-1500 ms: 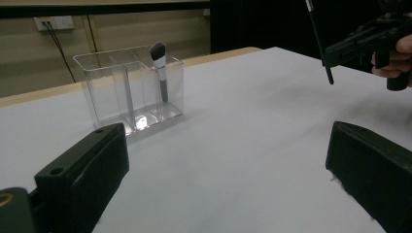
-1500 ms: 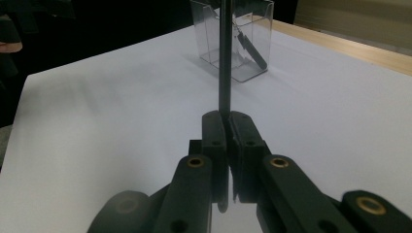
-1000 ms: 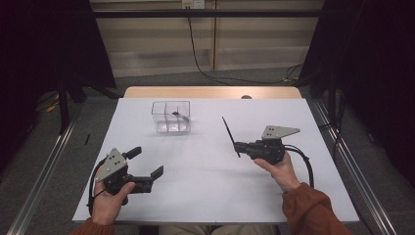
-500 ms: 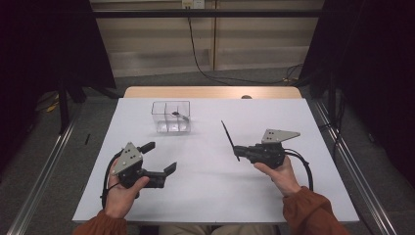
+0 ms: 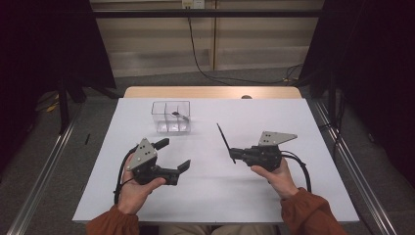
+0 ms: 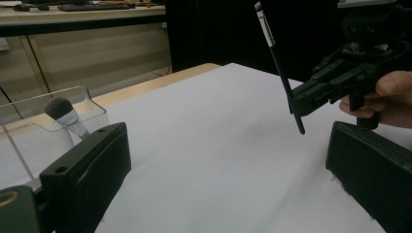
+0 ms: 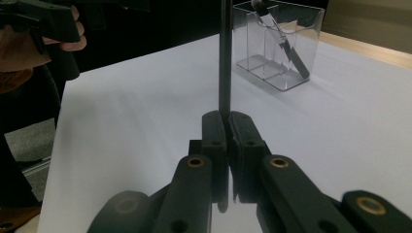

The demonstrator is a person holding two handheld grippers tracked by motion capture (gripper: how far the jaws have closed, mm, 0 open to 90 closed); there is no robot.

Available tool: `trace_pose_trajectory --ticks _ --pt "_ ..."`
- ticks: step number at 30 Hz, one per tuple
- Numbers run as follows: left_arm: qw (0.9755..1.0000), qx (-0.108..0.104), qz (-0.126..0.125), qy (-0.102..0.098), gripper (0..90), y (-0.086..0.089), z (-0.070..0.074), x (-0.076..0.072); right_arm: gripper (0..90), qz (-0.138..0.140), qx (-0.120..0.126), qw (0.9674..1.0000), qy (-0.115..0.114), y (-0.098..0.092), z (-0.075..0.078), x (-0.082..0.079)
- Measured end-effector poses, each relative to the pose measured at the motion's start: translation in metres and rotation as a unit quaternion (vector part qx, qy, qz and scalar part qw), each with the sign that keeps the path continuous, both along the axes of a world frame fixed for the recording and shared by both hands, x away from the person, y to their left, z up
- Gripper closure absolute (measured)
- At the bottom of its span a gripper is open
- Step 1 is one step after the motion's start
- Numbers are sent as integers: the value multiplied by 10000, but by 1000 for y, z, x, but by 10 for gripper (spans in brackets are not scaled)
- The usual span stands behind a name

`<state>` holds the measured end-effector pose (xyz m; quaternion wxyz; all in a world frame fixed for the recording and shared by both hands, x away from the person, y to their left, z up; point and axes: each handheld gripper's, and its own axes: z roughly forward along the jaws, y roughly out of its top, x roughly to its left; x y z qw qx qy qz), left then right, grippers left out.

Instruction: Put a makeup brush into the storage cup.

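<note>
A thin black stick point(image 5: 224, 141) with a pale band near its top stands tilted up from my right gripper point(image 5: 235, 155), which is shut on its lower end. In the right gripper view the jaws point(image 7: 227, 119) pinch the stick point(image 7: 225, 58). My left gripper point(image 5: 175, 154) hovers open over the white table left of centre, with nothing between its jaws. The left gripper view point(image 6: 226, 141) faces the stick point(image 6: 278, 68) and the right gripper point(image 6: 340, 82). A clear compartment box point(image 5: 170, 116) at the back holds a small grey-tipped brush point(image 5: 179, 115).
The white table top point(image 5: 274, 112) ends at a wooden strip along the far side. Metal rails run down the floor on both sides. The clear box point(image 7: 277, 43) with its brush point(image 7: 284, 41) stands beyond the stick in the right gripper view.
The left hand has carried its open gripper rightward and a little farther onto the table. The right gripper and the stick have stayed where they were.
</note>
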<state>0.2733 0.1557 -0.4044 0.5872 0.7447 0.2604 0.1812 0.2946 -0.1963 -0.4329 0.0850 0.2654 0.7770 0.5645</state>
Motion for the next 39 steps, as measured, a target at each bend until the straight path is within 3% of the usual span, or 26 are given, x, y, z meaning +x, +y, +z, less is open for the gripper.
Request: trace_pose_trajectory --ticks 19,27,32,37,39 --pt "9991 -120 -394 -62 47 -43 9 7 861 221 75 9997 -34 14 2 -5" --pt "9987 -273 -411 -98 95 -58 12 12 861 293 92 9995 -35 20 3 -7" --pt "9984 -385 -403 -29 169 -63 11 17 861 329 135 9994 -32 23 2 -8" --pt "9984 -400 -401 22 317 -65 11 19 861 373 138 9992 -26 24 2 -9" --pt "9979 -399 -508 106 386 -65 11 19 861 397 148 9991 -35 25 2 -9"
